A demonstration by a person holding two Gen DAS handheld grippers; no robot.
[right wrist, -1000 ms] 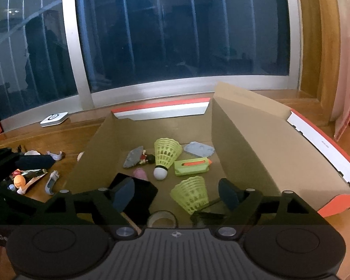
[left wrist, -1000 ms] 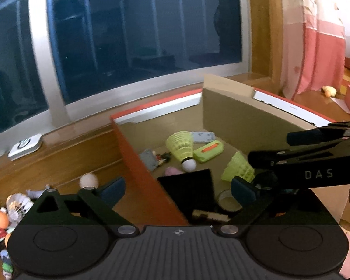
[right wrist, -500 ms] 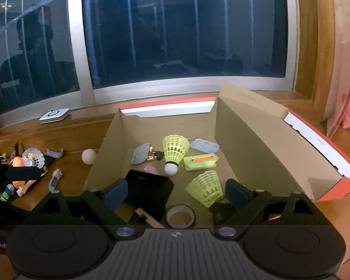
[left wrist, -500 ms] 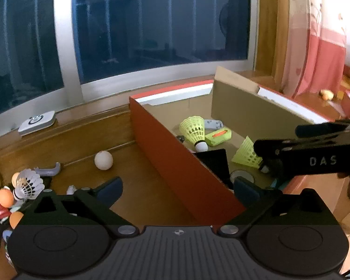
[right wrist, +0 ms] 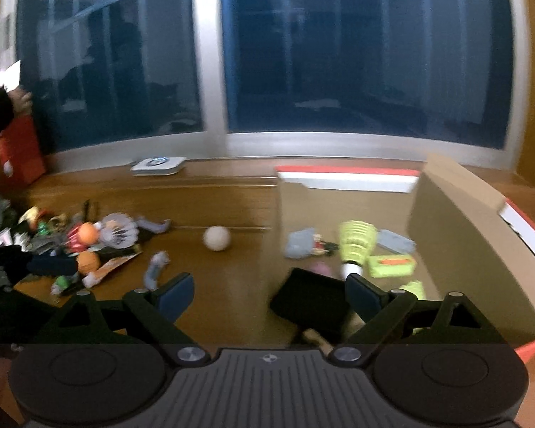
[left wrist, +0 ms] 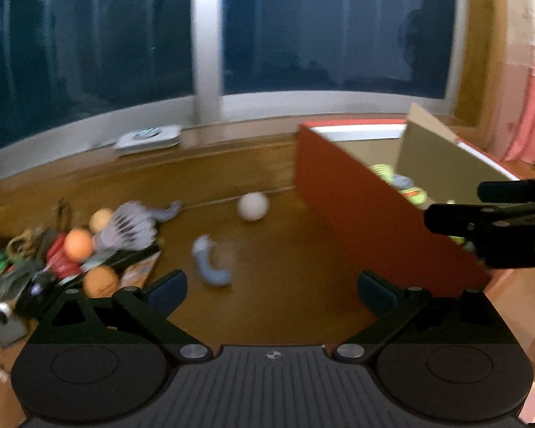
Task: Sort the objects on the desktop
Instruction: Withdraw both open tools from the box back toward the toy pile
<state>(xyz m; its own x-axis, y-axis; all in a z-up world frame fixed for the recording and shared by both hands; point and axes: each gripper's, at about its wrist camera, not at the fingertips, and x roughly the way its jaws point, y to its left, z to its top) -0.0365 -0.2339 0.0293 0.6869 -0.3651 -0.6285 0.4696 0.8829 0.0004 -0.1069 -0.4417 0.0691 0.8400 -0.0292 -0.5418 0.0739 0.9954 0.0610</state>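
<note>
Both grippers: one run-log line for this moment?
left gripper: open, empty | right gripper: open, empty | white ball: on floor | box: part filled

A home: wooden floor (left wrist: 285,242), big window (right wrist: 356,53), pink curtain (left wrist: 531,114)

A cardboard box (right wrist: 456,235) stands on the right of the wooden surface (left wrist: 285,285), its far side near the window (right wrist: 339,53). In it lie shuttlecocks — one (right wrist: 356,239) beside a flat case (right wrist: 312,301). A ball (left wrist: 253,206) sits left of the box, apart from it. Farther left lies a heap of small things (left wrist: 71,249) — balls, a shuttlecock. A flat device (left wrist: 148,139) rests on the sill behind.
</note>
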